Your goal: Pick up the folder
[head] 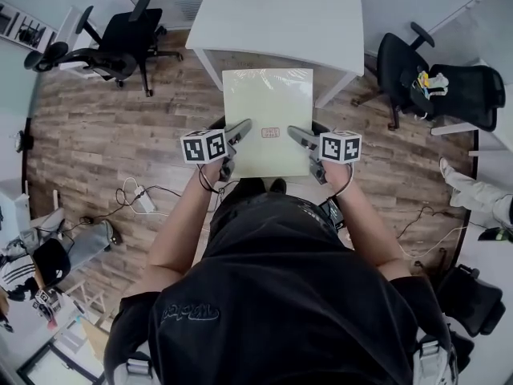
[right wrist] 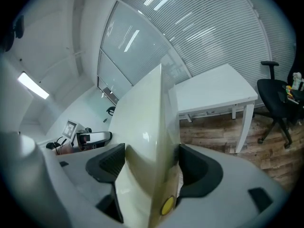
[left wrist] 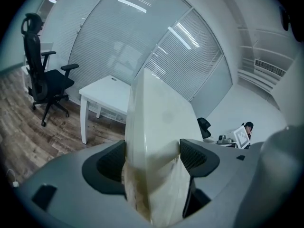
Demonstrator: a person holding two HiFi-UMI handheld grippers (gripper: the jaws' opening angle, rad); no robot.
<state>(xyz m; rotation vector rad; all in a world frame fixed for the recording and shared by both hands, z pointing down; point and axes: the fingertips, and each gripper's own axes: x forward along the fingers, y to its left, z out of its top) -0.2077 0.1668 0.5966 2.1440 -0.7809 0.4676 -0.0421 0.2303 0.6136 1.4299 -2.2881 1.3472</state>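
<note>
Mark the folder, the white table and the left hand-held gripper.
folder (head: 268, 107), head view, middle of its pale cover.
table (head: 272, 14), head view, bare white top.
left hand-held gripper (head: 242, 128), head view, tips clamped on the folder's left edge.

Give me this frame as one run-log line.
left gripper: shut on folder | right gripper: shut on folder | folder: held in air by both side edges, short of white table

You hold your left arm (head: 183, 219) and right arm (head: 362, 219) stretched forward side by side, left gripper (head: 238, 135) and right gripper (head: 302, 138) level and angled inward, each with its jaws clamped on an opposite side edge of the folder (head: 268, 107).
</note>
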